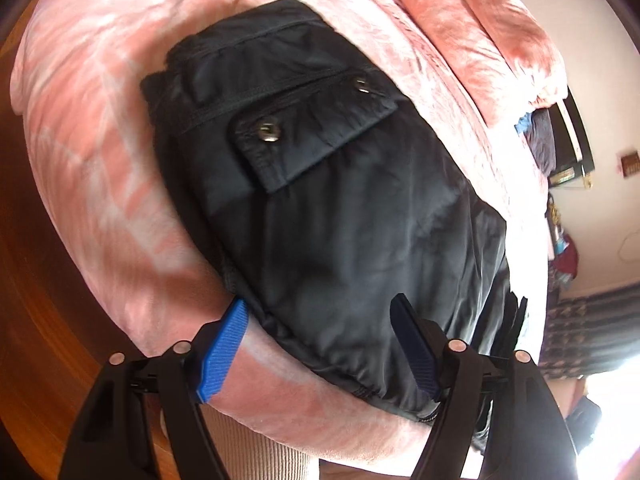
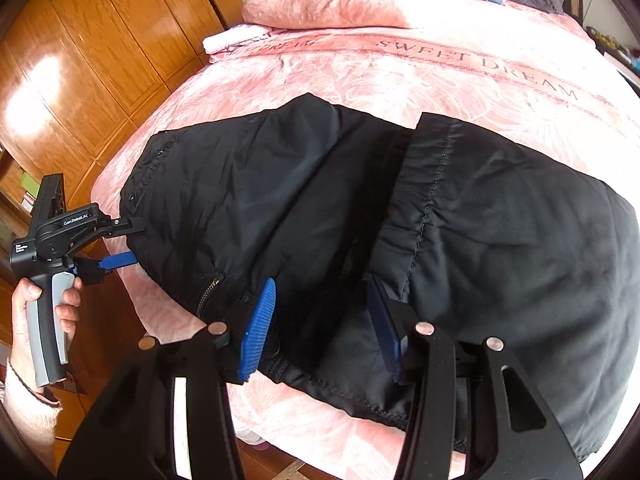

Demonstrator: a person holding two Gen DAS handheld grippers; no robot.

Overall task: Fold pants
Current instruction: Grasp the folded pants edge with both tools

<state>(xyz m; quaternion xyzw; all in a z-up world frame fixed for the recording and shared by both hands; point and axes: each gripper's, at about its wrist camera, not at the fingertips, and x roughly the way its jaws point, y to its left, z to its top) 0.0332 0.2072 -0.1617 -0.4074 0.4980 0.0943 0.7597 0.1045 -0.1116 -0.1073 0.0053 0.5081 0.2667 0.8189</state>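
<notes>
Black pants (image 2: pixel 400 216) lie folded across a pink bed (image 2: pixel 400 72), with a snap pocket flap (image 1: pixel 316 136) facing up in the left wrist view. My left gripper (image 1: pixel 320 340) is open at the pants' (image 1: pixel 340 240) near left edge, one blue finger (image 1: pixel 224 352) on the blanket, the other over the fabric. It also shows in the right wrist view (image 2: pixel 124 240), open at the pants' left end. My right gripper (image 2: pixel 320 328) is open, its blue fingers (image 2: pixel 258 328) straddling the pants' front edge by a zipper (image 2: pixel 210 286).
A wooden wardrobe (image 2: pixel 100 60) stands left of the bed. Folded pink bedding and a pillow (image 2: pixel 332 4) lie at the head. Dark clothes and shelves (image 1: pixel 560 140) sit at the far right. The bed edge runs just under both grippers.
</notes>
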